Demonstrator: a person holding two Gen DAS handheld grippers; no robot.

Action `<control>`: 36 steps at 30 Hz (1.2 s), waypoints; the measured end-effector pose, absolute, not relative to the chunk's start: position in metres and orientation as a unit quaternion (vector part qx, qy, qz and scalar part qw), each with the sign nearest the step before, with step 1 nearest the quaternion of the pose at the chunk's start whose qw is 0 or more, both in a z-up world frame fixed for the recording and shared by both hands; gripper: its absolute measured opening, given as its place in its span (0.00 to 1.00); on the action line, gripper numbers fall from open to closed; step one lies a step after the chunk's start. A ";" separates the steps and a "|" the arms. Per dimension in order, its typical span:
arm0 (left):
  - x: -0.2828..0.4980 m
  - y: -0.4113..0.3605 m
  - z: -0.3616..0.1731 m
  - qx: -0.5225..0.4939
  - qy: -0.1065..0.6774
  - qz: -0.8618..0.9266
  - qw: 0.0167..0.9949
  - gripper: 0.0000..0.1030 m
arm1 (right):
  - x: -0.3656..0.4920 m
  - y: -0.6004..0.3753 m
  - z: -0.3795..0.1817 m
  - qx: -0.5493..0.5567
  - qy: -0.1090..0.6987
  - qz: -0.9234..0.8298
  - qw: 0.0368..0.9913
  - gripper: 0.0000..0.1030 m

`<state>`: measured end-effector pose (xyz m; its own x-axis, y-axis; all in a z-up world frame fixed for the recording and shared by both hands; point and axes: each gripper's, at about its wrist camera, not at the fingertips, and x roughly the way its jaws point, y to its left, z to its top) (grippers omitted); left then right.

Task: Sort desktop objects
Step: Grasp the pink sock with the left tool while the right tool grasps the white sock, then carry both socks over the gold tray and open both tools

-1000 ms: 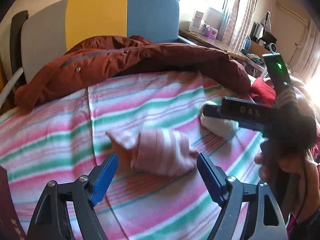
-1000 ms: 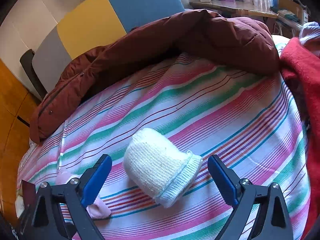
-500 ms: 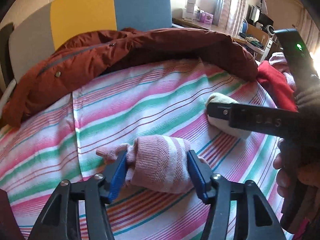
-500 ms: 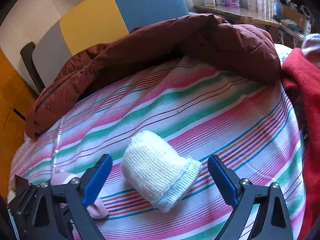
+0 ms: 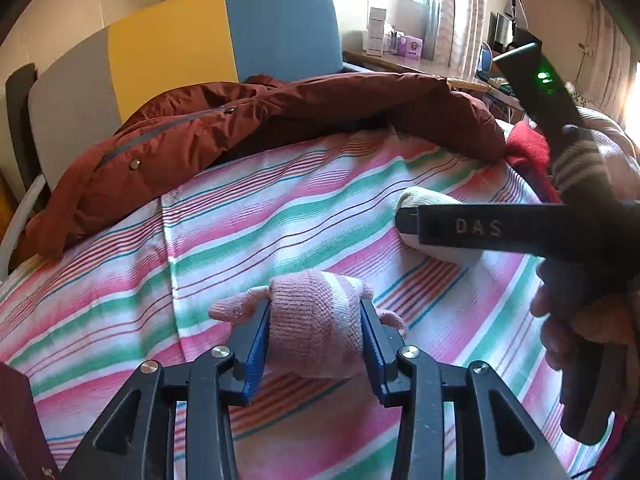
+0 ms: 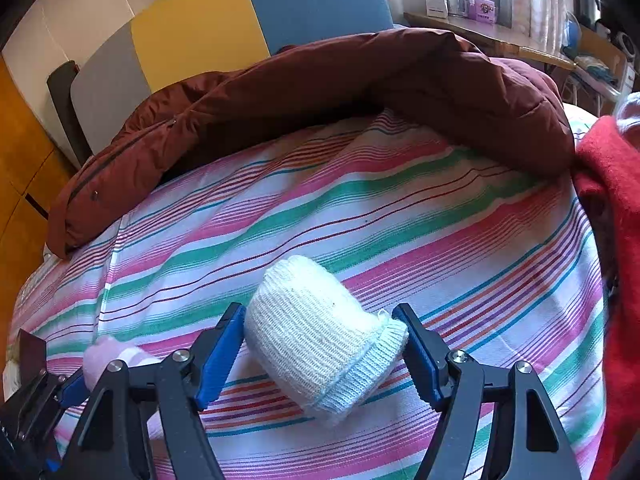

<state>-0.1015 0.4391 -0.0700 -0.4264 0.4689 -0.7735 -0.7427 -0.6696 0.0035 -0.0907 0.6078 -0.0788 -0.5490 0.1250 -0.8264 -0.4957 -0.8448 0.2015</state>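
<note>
The left gripper point(image 5: 314, 334) is clamped on the pink knitted item point(image 5: 316, 320) at 6 o'clock of the striped bedspread point(image 5: 280, 216); the right gripper point(image 6: 320, 344) is closing around the white knitted item point(image 6: 320, 332), pads at its flanks. Risk: soft knit slips out, or a pad snags the bedspread. Open room lies toward 12 o'clock up to the brown jacket point(image 6: 360, 92); the red cloth point(image 6: 612, 208) bounds 3 o'clock.
</note>
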 end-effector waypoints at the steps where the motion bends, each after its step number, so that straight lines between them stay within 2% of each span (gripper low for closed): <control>1: -0.099 0.437 -0.069 -0.389 0.176 0.827 0.365 0.40 | -0.090 0.608 -0.079 -0.439 0.211 0.854 0.181 0.72; 20: -0.064 0.360 -0.046 -0.385 0.149 0.854 0.318 0.40 | -0.100 0.571 -0.073 -0.448 0.174 0.871 0.104 0.72; 36: -0.057 0.245 -0.001 -0.363 0.091 0.895 0.244 0.40 | -0.104 0.502 -0.071 -0.468 0.163 0.869 0.013 0.71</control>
<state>-0.0566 0.2447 -0.0010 -0.6176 0.3697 -0.6942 -0.5020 -0.8647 -0.0138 -0.1036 0.5016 -0.0711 -0.5620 -0.1302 -0.8168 -0.1753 -0.9463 0.2715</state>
